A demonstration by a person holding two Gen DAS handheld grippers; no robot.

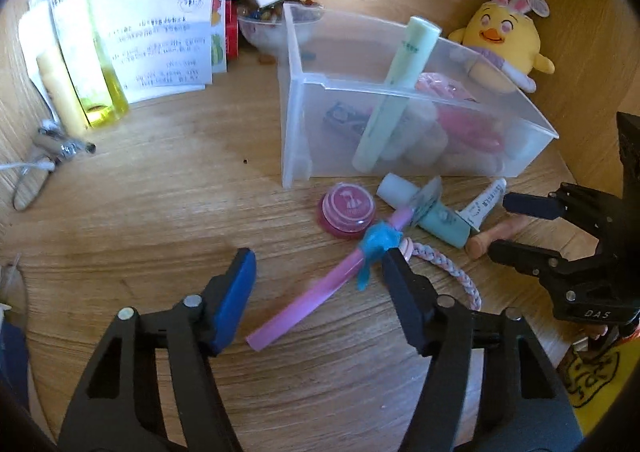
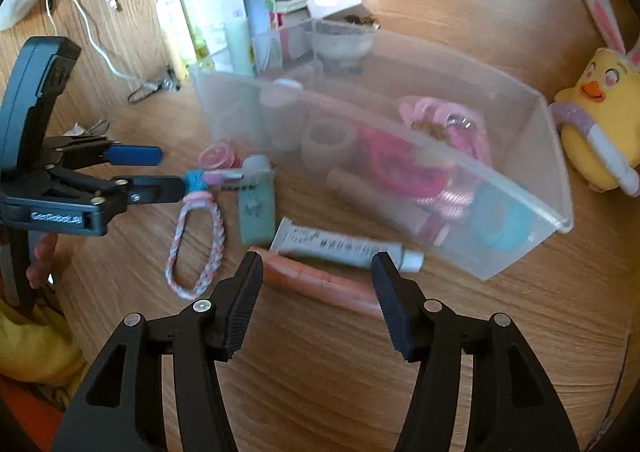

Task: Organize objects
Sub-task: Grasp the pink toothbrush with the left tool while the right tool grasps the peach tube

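Note:
A clear plastic bin [image 1: 304, 123] [image 2: 556, 155] stands on the wooden table and holds a pale green tube [image 1: 396, 91], pink items and tape rolls. Loose in front of it lie a pink round case [image 1: 346, 209], a teal tube [image 1: 436, 217] [image 2: 257, 207], a white tube [image 2: 344, 246], a wooden stick [image 2: 320, 282], a braided loop [image 2: 196, 248] and a pink strip with a blue band [image 1: 316, 288]. My left gripper [image 1: 318, 268] is open, its jaws on either side of the pink strip. My right gripper [image 2: 318, 272] is open, just above the wooden stick.
A yellow chick plush with rabbit ears [image 1: 504, 39] [image 2: 600, 119] sits right of the bin. Bottles, papers and boxes [image 1: 132, 39] [image 2: 224, 23] stand behind it, with a bowl of small things [image 1: 272, 23]. A white cable [image 2: 84, 11] and a small metal clip [image 1: 64, 145] lie at the left.

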